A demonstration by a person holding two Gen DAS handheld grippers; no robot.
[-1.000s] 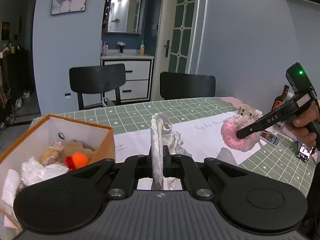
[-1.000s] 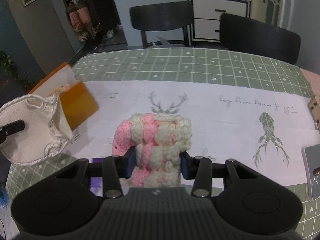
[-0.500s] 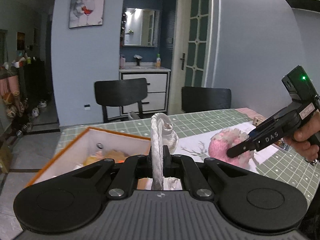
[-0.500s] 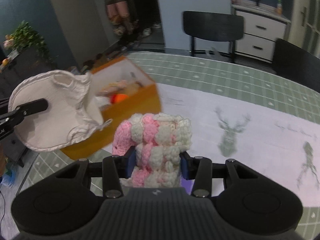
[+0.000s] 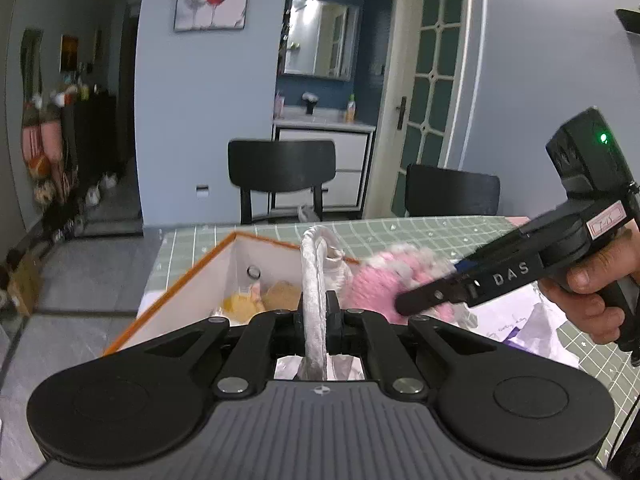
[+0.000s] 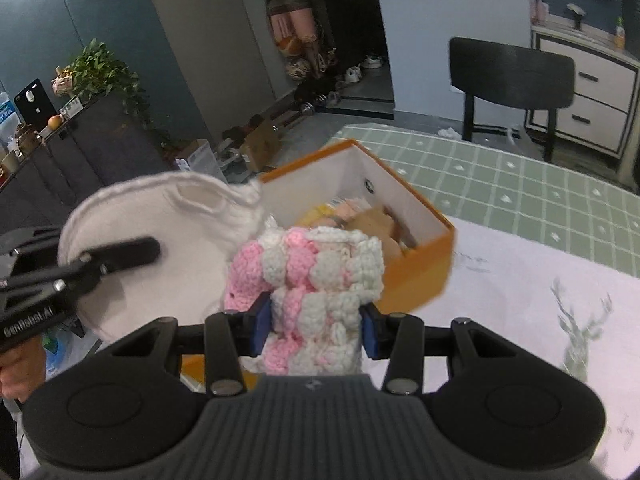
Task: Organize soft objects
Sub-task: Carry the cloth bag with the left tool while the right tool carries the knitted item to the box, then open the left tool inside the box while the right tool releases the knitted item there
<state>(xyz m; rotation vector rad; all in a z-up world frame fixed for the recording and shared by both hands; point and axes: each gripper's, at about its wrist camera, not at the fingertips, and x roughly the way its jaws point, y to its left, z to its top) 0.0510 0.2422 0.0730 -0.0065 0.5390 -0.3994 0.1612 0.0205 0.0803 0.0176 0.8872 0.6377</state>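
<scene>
My left gripper point(image 5: 318, 316) is shut on a white cloth bib point(image 5: 314, 292), held edge-on above the near side of the orange box point(image 5: 180, 292); the bib shows flat in the right wrist view point(image 6: 160, 236). My right gripper point(image 6: 314, 328) is shut on a pink and white crochet piece point(image 6: 312, 276), held in the air beside the bib, just short of the orange box point(image 6: 416, 276). The crochet piece point(image 5: 384, 280) also shows in the left wrist view, pinched by the right gripper's fingers point(image 5: 432, 300). The box holds several soft toys point(image 5: 256, 300).
The box stands at the table's left end on the green checked tablecloth point(image 6: 500, 176) beside a white runner point(image 6: 520, 280). Two black chairs point(image 5: 280, 172) stand behind the table. A white dresser point(image 5: 324, 160) is by the far wall. The floor drops off left of the table.
Both grippers have moved left with their loads, from over the runner to the orange box. The crochet piece and the bib are now side by side at the box's near edge.
</scene>
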